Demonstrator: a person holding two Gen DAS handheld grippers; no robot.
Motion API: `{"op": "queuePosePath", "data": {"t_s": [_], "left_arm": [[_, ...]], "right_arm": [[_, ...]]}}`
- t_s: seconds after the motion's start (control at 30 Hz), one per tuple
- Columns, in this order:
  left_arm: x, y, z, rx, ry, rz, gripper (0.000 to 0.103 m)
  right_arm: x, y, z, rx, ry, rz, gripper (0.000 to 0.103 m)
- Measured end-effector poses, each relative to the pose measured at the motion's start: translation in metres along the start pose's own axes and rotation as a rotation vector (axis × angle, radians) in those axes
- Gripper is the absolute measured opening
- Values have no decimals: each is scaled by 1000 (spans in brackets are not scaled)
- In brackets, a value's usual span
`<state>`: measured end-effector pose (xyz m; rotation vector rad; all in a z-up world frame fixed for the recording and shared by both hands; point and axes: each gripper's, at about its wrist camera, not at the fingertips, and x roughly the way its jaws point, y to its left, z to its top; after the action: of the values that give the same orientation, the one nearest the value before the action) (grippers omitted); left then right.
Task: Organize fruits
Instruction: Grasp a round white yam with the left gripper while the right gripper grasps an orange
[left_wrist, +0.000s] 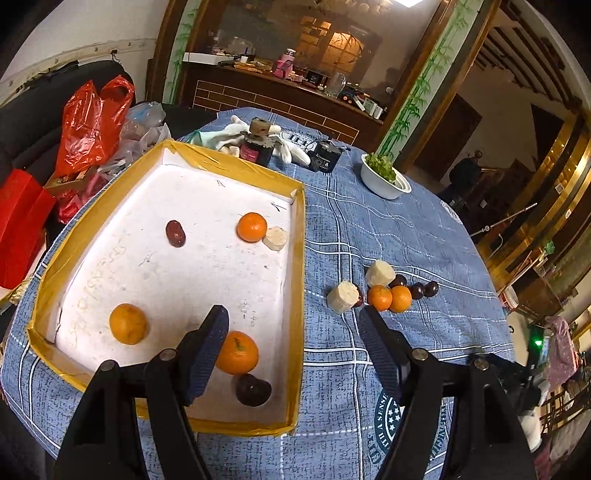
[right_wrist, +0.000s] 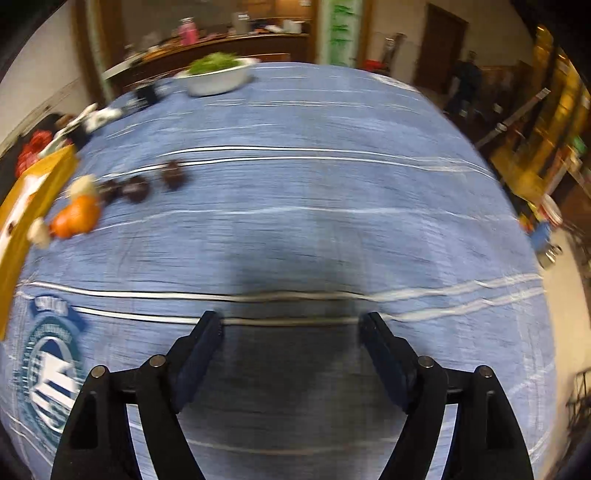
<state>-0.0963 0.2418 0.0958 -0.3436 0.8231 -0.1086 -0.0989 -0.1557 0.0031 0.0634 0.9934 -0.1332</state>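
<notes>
Fruit lay in two lots when I looked along the left wrist view. Three tangerines, two dark red dates and one pale peeled chunk were already inside the yellow-rimmed tray (left_wrist: 300, 258), which filled the nine o'clock half of the picture. The loose cluster (left_wrist: 384, 290) sat on the blue checked tablecloth (left_wrist: 369, 229), a little beyond the tray's right wall: two pale chunks, two tangerines touching each other, and several dates strung out toward three o'clock. The left gripper (left_wrist: 293, 319) hung with its jaws parted and nothing between them, one finger over the tray, the other over the cloth. From its tips the cluster lay near, at about one o'clock.

Through the right wrist view, badly smeared by motion, the right gripper (right_wrist: 290, 325) stood wide and empty above bare cloth. The same heap (right_wrist: 77, 216) showed far off at ten o'clock, against the tray edge (right_wrist: 48, 177), its line of dates (right_wrist: 142, 186) running toward three o'clock.

I judged the left hand much the nearer to what remained, needing only a short reach forward and rightward.
</notes>
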Motion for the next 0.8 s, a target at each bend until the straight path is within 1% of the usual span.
{"op": "queuePosePath", "data": {"t_s": [0.1, 0.13, 0.17, 0.2, 0.27, 0.3, 0.33, 0.4, 0.43, 0.47, 0.53, 0.57, 0.6, 0.63, 0.67, 0.7, 0.8], "left_arm": [[4, -3, 2, 4, 1, 3, 73], [5, -4, 3, 5, 1, 5, 73], [8, -5, 4, 6, 2, 5, 73], [10, -7, 5, 7, 5, 3, 74], [16, -12, 4, 13, 17, -2, 74], [20, -16, 3, 22, 27, -8, 74], [23, -20, 2, 38, 40, -21, 74], [27, -31, -1, 79, 51, -39, 74], [27, -36, -2, 106, 46, -46, 74], [25, -42, -4, 138, 32, -53, 74], [24, -50, -4, 182, 15, -66, 73], [24, -54, -3, 206, 7, -68, 67], [28, -59, -3, 233, 7, -55, 58], [31, -62, -2, 247, 14, -50, 54], [36, -64, -2, 263, 28, -52, 47], [44, -67, -2, 274, 45, -56, 45], [62, -74, -2, 303, 78, -54, 44]], "right_arm": [[-2, -40, 2, 93, 23, -84, 85], [-4, -46, 4, 121, 29, -103, 79], [-8, -48, 6, 142, 27, -95, 71], [-16, -40, 10, 150, 9, -19, 71], [-27, -13, 20, 120, -30, 116, 71], [-34, 13, 28, 79, -53, 211, 71], [-36, 32, 34, 48, -63, 278, 71], [-35, 80, 48, -16, -63, 433, 71], [-33, 98, 53, -37, -60, 478, 70], [-31, 111, 57, -54, -63, 500, 70], [-21, 143, 67, -89, -69, 514, 65], [-16, 153, 71, -97, -59, 519, 63], [-9, 164, 74, -104, -41, 523, 62], [-4, 170, 75, -108, -33, 514, 61], [0, 174, 73, -110, -29, 506, 59], [2, 176, 73, -110, -25, 506, 58], [16, 177, 74, -92, -7, 520, 55]]}}
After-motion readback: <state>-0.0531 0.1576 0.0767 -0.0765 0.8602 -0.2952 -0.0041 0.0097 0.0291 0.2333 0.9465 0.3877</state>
